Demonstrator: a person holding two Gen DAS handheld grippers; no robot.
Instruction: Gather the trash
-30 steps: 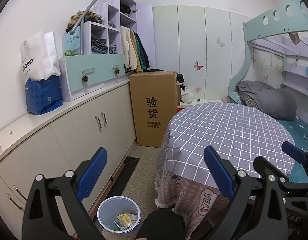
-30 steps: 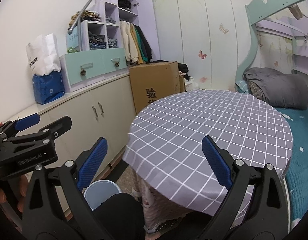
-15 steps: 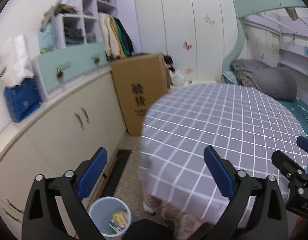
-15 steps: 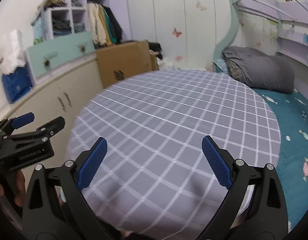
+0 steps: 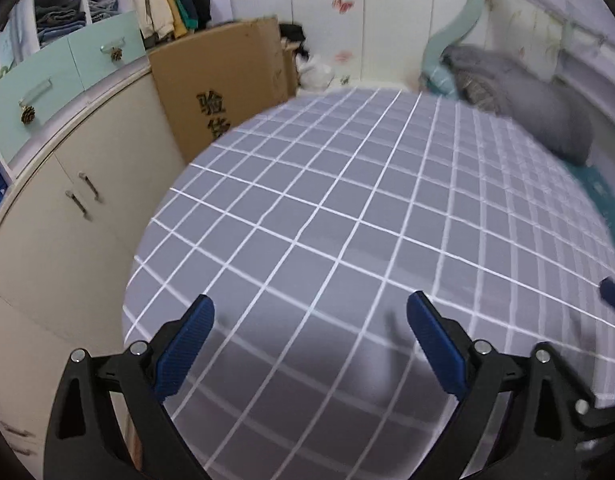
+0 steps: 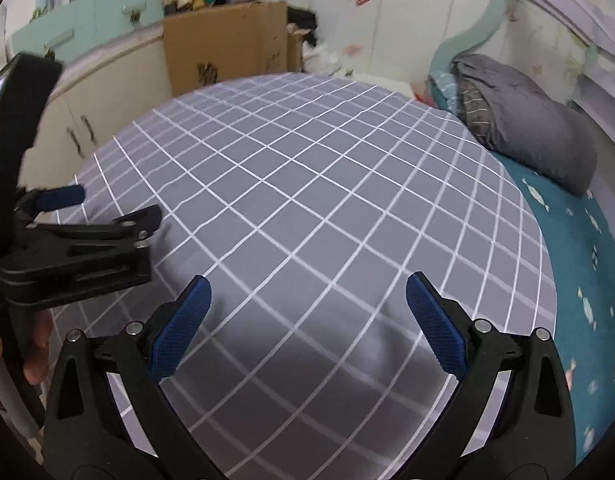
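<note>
A round table (image 5: 347,200) under a grey cloth with a white grid fills both views; I see no trash lying on it. My left gripper (image 5: 310,336) hovers open over the table's near left edge, nothing between its blue pads. My right gripper (image 6: 307,320) is open too, above the near side of the same table (image 6: 307,168). In the right wrist view the left gripper (image 6: 83,236) shows from the side at the left, held by a hand (image 6: 35,356). A blue tip of the right gripper (image 5: 613,294) pokes in at the left view's right edge. The bin is out of view.
Cream cabinets (image 5: 63,216) with mint drawers (image 5: 59,76) run along the left wall. A tall cardboard box (image 5: 223,80) stands behind the table. A bed with a teal sheet (image 6: 579,264) and a grey bundle of bedding (image 6: 523,124) lies to the right.
Both grippers have risen and tipped forward over the table. The blue bin and floor, seen a second ago at lower left, have dropped out of view. Both grippers stayed open.
</note>
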